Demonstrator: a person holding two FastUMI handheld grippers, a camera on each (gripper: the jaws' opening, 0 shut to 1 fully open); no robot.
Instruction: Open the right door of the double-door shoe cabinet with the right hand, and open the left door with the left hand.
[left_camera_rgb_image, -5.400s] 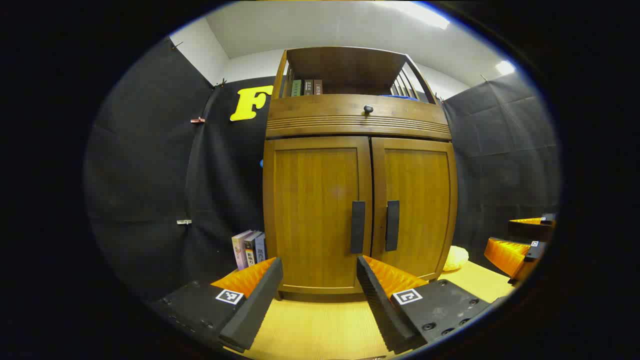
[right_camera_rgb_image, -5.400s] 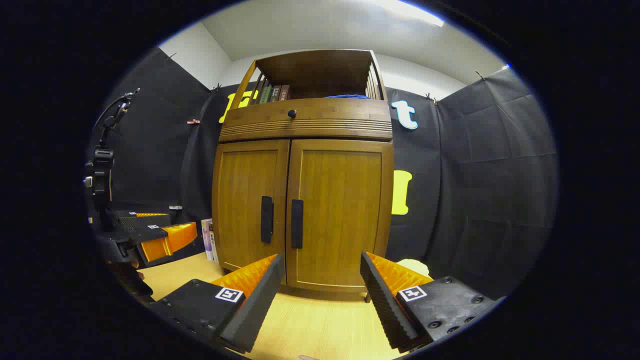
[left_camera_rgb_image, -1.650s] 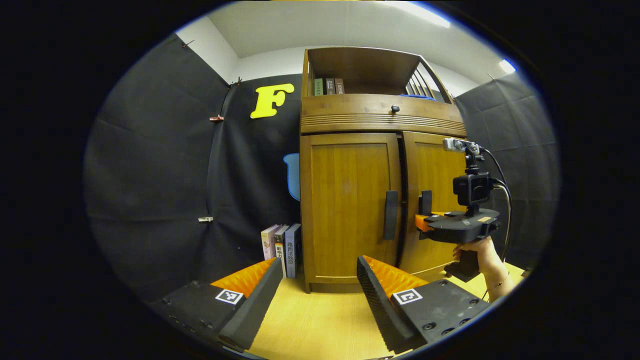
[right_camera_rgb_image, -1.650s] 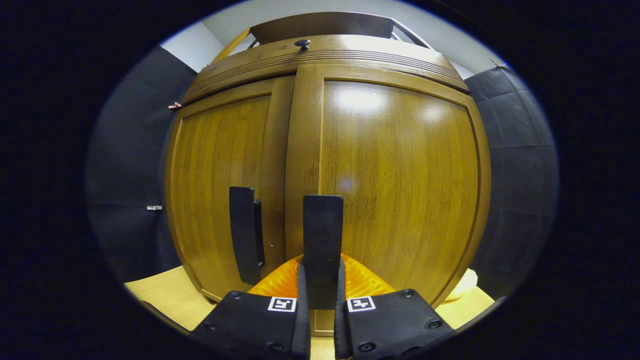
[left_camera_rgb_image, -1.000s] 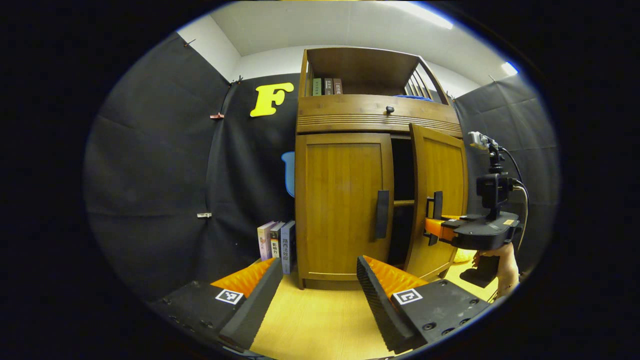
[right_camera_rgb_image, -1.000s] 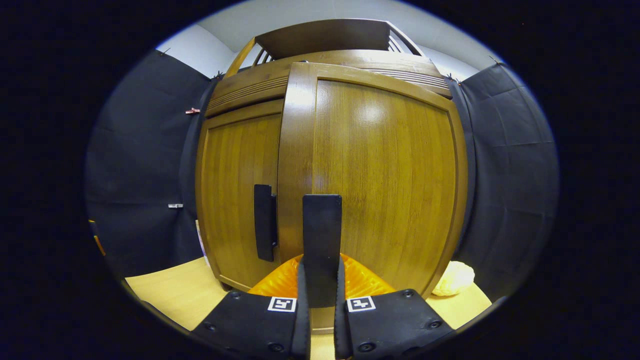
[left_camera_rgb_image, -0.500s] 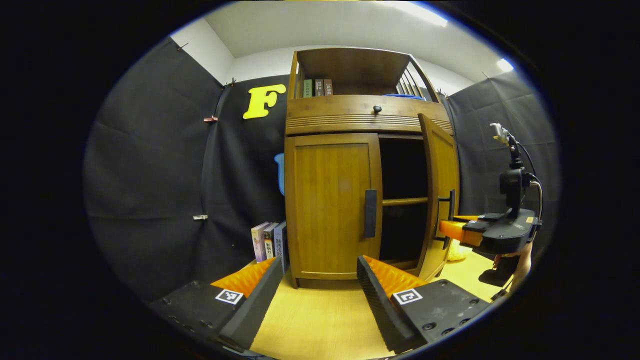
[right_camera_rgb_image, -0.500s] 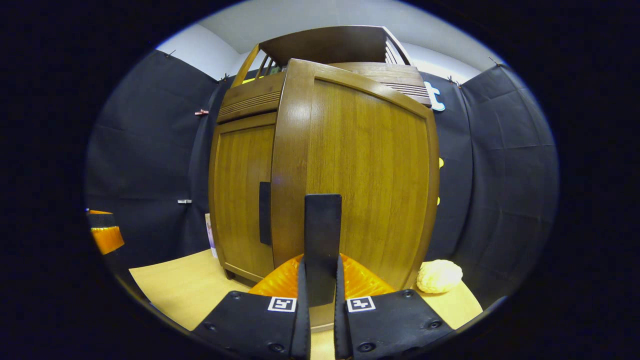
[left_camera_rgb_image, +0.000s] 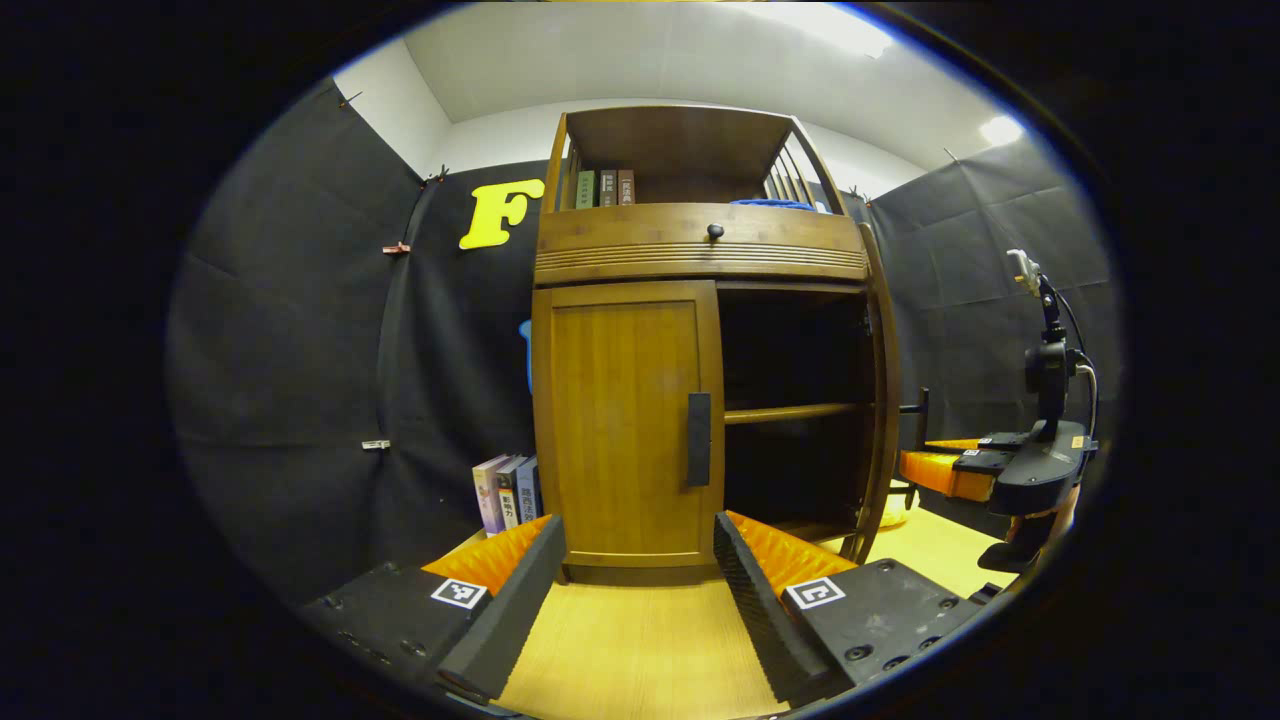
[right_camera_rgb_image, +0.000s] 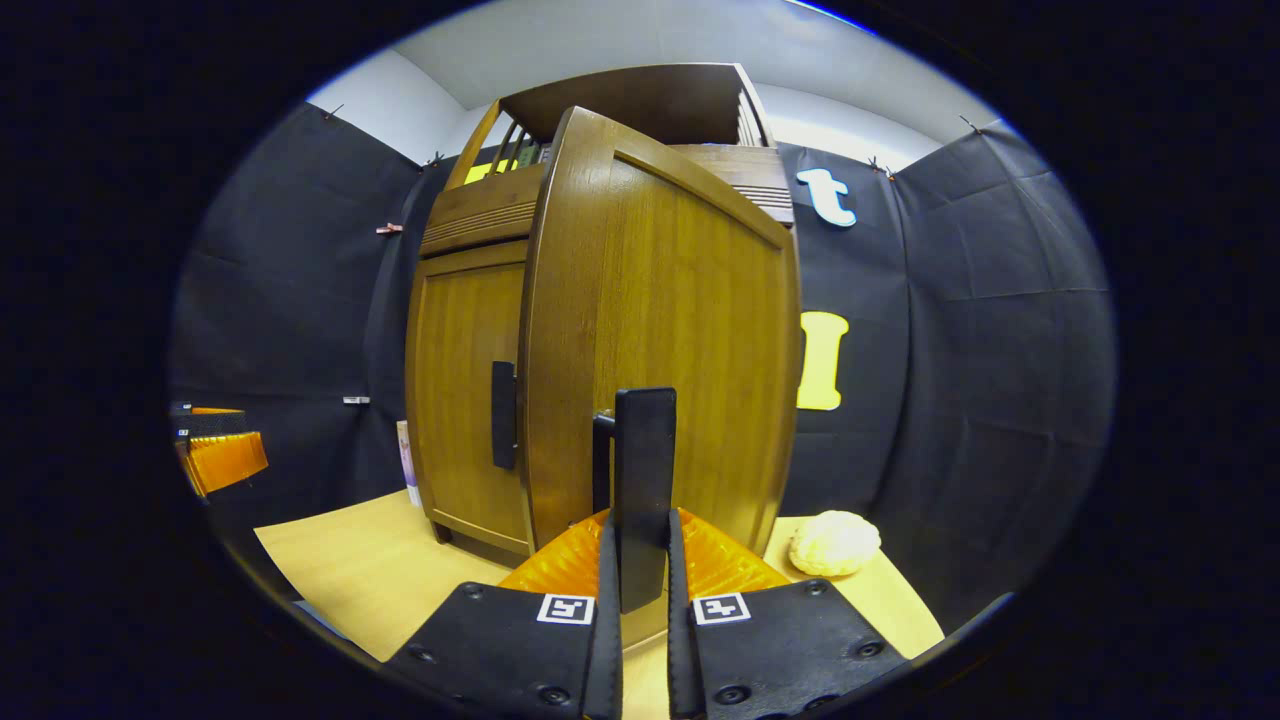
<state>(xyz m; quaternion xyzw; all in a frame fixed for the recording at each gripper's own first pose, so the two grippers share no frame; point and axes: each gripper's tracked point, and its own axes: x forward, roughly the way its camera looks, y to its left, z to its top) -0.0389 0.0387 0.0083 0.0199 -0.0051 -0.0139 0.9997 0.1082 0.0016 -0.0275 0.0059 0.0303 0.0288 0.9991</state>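
The wooden shoe cabinet (left_camera_rgb_image: 700, 240) stands on the table straight ahead in the left gripper view. Its left door (left_camera_rgb_image: 620, 420) is closed, with a dark vertical handle (left_camera_rgb_image: 699, 440). My left gripper (left_camera_rgb_image: 637, 532) hangs open a little in front of that door, holding nothing. The right door (right_camera_rgb_image: 670, 330) is swung wide open, seen edge-on (left_camera_rgb_image: 884, 400) from the left. My right gripper (right_camera_rgb_image: 638, 560) is shut on the right door's handle (right_camera_rgb_image: 645, 470). That gripper (left_camera_rgb_image: 925, 468) also appears at the far right of the left gripper view. The left door's handle (right_camera_rgb_image: 503, 415) shows beside the open door.
Inside the open half is a dark space with one shelf (left_camera_rgb_image: 790, 412). Three books (left_camera_rgb_image: 505, 492) stand left of the cabinet. A pale round lump (right_camera_rgb_image: 835, 543) lies on the light wooden table (left_camera_rgb_image: 630, 650) behind the open door. More books sit on the top shelf (left_camera_rgb_image: 600, 188).
The right gripper has pulled the right door from partly open to wide open, swinging outward to the right. The left gripper stayed open and shifted slightly to face the left door.
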